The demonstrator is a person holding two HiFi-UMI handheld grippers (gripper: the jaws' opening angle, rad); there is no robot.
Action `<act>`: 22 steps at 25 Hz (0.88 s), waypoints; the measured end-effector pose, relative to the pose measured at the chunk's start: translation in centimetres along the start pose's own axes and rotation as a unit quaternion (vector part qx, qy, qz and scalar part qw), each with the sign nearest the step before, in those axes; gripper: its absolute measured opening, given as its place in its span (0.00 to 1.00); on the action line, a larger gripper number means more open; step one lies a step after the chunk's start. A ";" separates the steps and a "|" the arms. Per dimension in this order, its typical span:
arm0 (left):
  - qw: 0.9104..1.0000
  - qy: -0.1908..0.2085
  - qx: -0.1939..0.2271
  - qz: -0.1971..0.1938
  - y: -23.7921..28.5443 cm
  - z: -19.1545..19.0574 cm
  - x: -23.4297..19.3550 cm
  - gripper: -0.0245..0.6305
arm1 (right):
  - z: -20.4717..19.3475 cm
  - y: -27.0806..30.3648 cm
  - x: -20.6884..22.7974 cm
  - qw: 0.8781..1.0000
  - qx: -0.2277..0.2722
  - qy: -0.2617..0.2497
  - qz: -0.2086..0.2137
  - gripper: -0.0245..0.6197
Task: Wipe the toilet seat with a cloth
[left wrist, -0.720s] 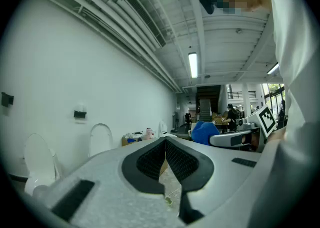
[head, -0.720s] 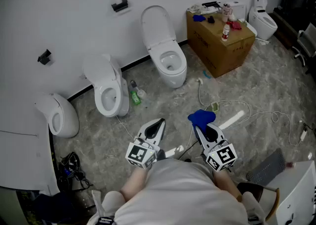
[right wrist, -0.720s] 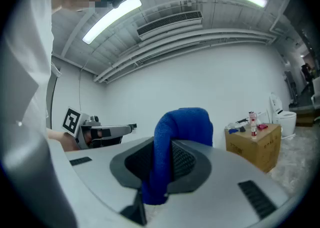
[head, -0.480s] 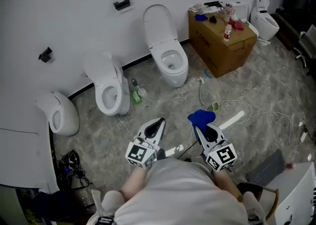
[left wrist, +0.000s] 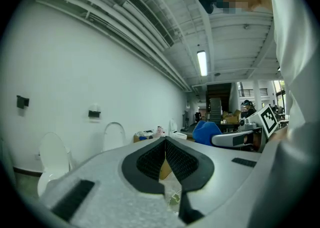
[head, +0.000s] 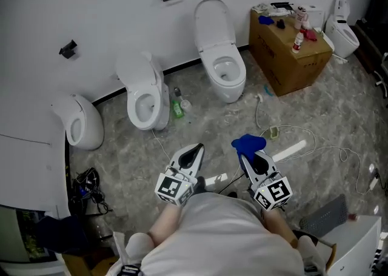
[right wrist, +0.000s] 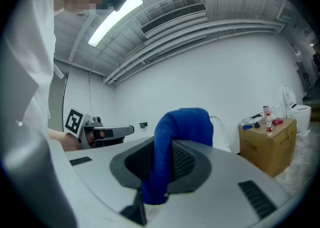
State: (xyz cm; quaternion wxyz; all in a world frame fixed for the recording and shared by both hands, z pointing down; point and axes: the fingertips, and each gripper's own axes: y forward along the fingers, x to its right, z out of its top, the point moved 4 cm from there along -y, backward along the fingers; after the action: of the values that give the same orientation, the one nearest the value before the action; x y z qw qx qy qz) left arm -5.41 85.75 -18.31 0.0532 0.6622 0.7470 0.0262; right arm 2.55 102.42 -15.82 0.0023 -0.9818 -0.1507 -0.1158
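Note:
Three white toilets stand along the far wall: one with its lid up (head: pixel 220 68), a second (head: pixel 145 96) to its left, a third (head: pixel 79 124) at the far left. My right gripper (head: pixel 244 149) is shut on a blue cloth (head: pixel 248 143), which folds over its tip (right wrist: pixel 181 131) and hangs between the pads. My left gripper (head: pixel 195 150) is shut with nothing in it; its pads (left wrist: pixel 176 160) meet at the tip. Both grippers hover side by side over the marbled floor, well short of the toilets. The cloth (left wrist: pixel 206 132) also shows in the left gripper view.
A cardboard box (head: pixel 291 50) with bottles and clutter on top stands at the back right, a fourth toilet (head: pixel 342 26) beyond it. A green bottle (head: pixel 177 108) lies between the toilets. White cables (head: pixel 285 141) trail across the floor. Dark clutter (head: pixel 88 199) sits at the left.
The head view has swung left, so toilets and box sit further right in the picture. Both grippers keep their places and states.

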 end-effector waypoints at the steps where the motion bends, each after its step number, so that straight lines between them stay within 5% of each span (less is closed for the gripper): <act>1: 1.000 -0.002 -0.001 0.010 -0.5 -0.1 -0.6 0.05 | -0.1 0.7 -0.3 1.000 -0.003 0.001 0.009 0.11; 11: 0.994 -0.017 0.003 0.109 -5.6 -0.8 -9.5 0.05 | -1.0 10.5 -4.5 0.995 -0.030 -0.005 0.096 0.11; 22: 0.986 -0.032 -0.006 0.163 -12.4 -2.4 -25.2 0.05 | -1.9 26.1 -11.9 0.988 -0.052 -0.023 0.147 0.11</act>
State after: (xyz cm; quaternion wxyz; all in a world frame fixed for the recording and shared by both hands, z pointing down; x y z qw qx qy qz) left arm -14.96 59.37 -16.12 0.0766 0.7749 0.6271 0.0178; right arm -1.16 73.96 -15.92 -0.0351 -0.9945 0.0010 -0.0990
